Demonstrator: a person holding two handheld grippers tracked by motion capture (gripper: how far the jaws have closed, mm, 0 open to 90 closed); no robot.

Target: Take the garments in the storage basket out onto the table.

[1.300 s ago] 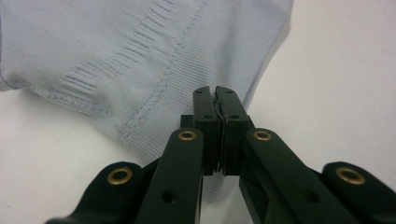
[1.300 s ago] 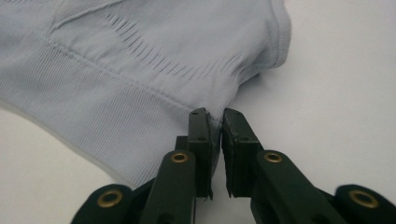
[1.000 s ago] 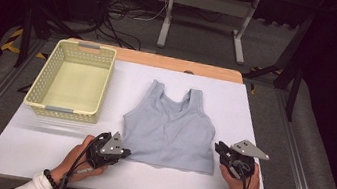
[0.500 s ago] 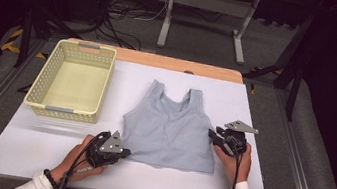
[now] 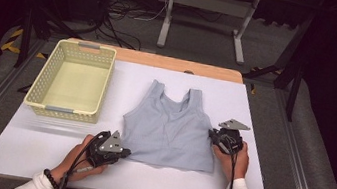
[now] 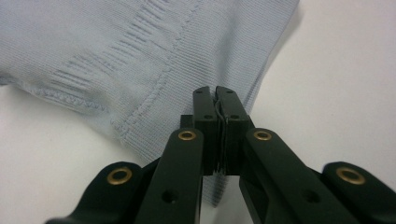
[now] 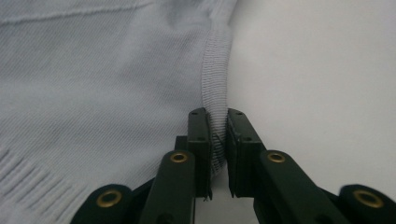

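hiding top [image 6: 140,56] edge between closed left tongs [image 6: 218,100].

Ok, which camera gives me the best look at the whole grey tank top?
The high view: the tank top lies flat, whole outline visible. The left gripper view shows just a hem corner clamped in the jaws; the right gripper view just a ribbed side edge between the jaws.

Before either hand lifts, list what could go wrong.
1. The right gripper has just been closing on the top's ribbed side edge; a thin bite may slip.
2. The left gripper pinches only the hem corner, so lifting unevenly could skew the fold.
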